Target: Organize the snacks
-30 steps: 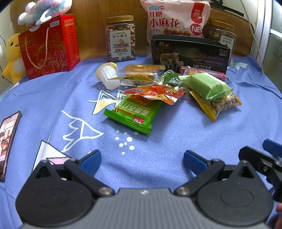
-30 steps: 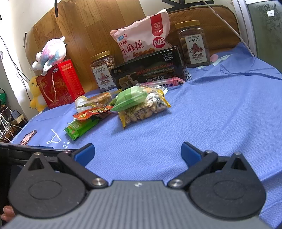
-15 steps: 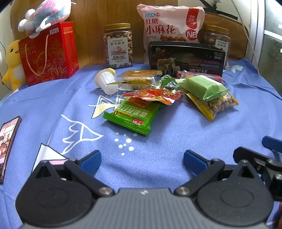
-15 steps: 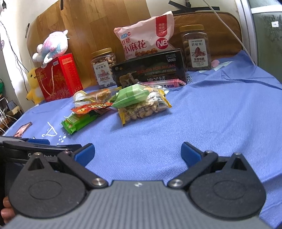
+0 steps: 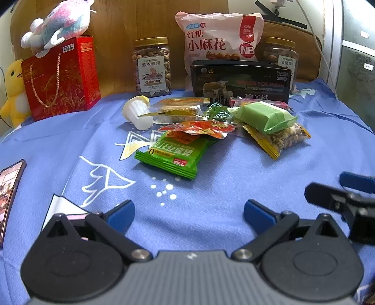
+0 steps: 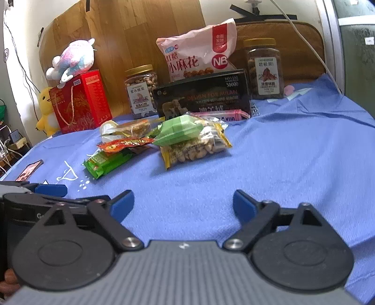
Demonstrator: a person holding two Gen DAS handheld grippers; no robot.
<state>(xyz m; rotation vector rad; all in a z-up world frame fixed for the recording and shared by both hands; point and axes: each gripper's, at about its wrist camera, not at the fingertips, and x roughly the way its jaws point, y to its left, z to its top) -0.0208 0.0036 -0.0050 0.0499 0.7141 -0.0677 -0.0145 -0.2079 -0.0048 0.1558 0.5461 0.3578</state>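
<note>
Home room, plush toys (image 5: 58,22), blue tablecloth (image 5: 234,183), snack jars (image 5: 151,66)

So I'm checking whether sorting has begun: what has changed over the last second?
Nothing grasped or released. Both grippers, left and right, remain open and empty above the blue cloth; the views shifted slightly. The snack pile, green packet in front, lies unmoved.
</note>
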